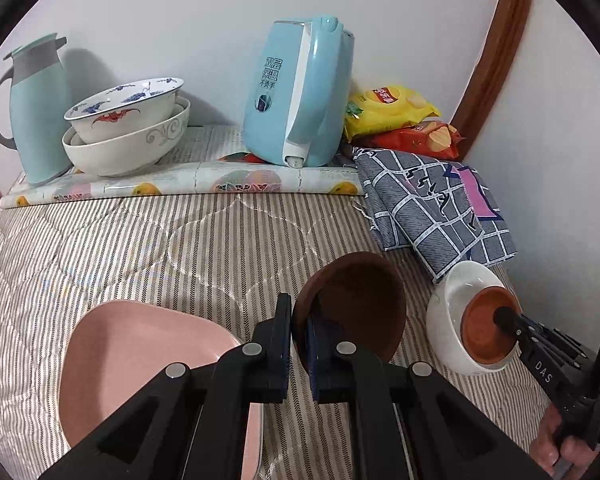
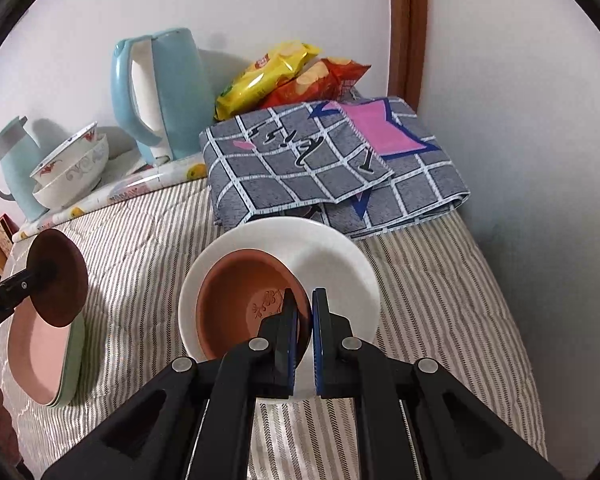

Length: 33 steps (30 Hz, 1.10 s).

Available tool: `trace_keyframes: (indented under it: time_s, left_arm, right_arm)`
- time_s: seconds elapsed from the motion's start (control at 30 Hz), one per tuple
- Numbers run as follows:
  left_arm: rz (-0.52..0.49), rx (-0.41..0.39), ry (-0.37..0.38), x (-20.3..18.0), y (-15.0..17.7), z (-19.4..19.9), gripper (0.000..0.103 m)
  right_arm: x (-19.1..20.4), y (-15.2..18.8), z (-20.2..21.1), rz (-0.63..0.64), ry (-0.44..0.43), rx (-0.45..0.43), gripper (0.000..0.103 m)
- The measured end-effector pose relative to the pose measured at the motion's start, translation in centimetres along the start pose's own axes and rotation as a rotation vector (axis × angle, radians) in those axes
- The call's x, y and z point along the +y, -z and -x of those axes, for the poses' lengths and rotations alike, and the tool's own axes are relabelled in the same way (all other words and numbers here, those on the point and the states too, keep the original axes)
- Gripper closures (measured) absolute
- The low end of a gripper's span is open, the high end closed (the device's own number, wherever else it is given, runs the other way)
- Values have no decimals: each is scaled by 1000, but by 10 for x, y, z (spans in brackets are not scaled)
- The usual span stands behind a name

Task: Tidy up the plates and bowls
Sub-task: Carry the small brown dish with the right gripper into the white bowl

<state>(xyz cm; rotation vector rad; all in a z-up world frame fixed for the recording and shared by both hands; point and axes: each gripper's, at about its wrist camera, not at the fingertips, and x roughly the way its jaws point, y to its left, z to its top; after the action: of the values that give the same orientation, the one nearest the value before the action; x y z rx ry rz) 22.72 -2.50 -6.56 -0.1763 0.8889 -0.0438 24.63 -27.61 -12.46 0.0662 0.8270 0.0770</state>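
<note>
While both tools are loaded, stacking is mid-step. Left gripper (image 1: pixel 299 344): fingers clamped on rim of dark brown saucer (image 1: pixel 356 304), held tilted off the bedspread (image 1: pixel 140 248), above the pink plate (image 1: pixel 132 352) at approx 8 o'clock. Right gripper (image 2: pixel 304 340): fingers pinched on rim of terracotta dish (image 2: pixel 240 312), which sits tilted inside the white bowl (image 2: pixel 332 256); bowl rests on bedspread near the folded cloth (image 2: pixel 320 168) at 12 o'clock. Pink plate lies on a green plate (image 2: pixel 74 360). Judgement: small dishes being nested. Next req: bring saucer across to dish/bowl, level it, lower, release.
</note>
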Motion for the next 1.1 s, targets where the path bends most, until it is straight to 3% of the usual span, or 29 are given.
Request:
trace_keyframes:
  time_s: [1.1]
  left_arm:
    - [15, 33, 9, 2, -1, -25, 96]
  right_arm:
    - [-1, -11, -49, 33, 26, 128, 95]
